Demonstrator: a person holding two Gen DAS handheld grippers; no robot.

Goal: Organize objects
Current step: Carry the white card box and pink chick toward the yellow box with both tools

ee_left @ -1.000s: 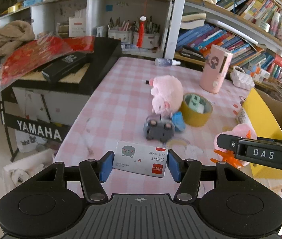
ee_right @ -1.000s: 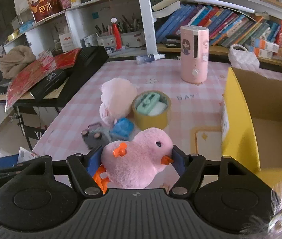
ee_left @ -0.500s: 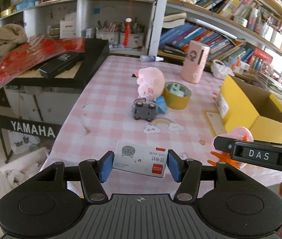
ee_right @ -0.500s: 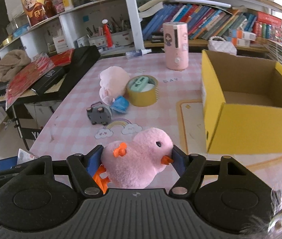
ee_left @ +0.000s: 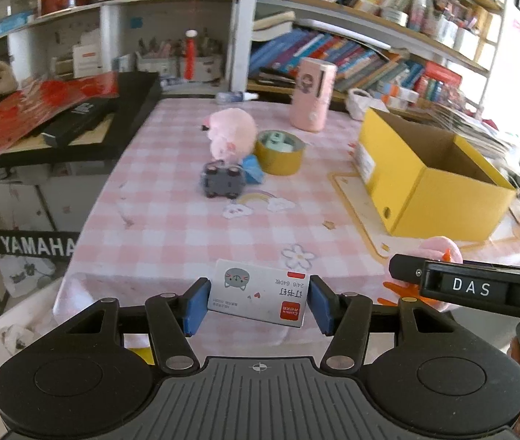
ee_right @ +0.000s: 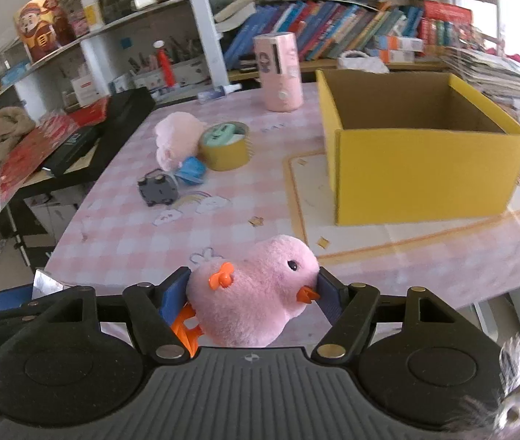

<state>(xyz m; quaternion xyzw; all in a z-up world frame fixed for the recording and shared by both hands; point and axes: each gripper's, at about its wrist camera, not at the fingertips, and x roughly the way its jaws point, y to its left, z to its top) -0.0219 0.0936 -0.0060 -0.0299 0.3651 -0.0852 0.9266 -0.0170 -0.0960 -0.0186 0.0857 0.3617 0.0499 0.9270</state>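
My left gripper (ee_left: pixel 258 306) is shut on a small white box of staples (ee_left: pixel 260 297) with a grey cat face, held over the near edge of the pink checked table (ee_left: pixel 193 231). My right gripper (ee_right: pixel 254 293) is shut on a pink plush chick (ee_right: pixel 252 297) with orange feet and beak, also near the table's front edge. An open yellow cardboard box (ee_right: pixel 425 154) stands on the table ahead and to the right, and nothing shows inside it. In the left wrist view the chick (ee_left: pixel 439 247) peeks out behind the right gripper's black body.
Mid-table lie a pink plush pig (ee_right: pixel 175 141), a roll of yellow tape (ee_right: pixel 225 146) with a green item inside, a blue object (ee_right: pixel 190 170) and an overturned grey toy car (ee_right: pixel 157 190). A pink cylinder (ee_right: pixel 280 73) stands behind. A keyboard stand (ee_left: pixel 36 245) flanks the left; bookshelves line the back.
Both grippers have drawn back from the table's middle toward its near edge and swung right, so the yellow box now shows in full. Each grip is unchanged.
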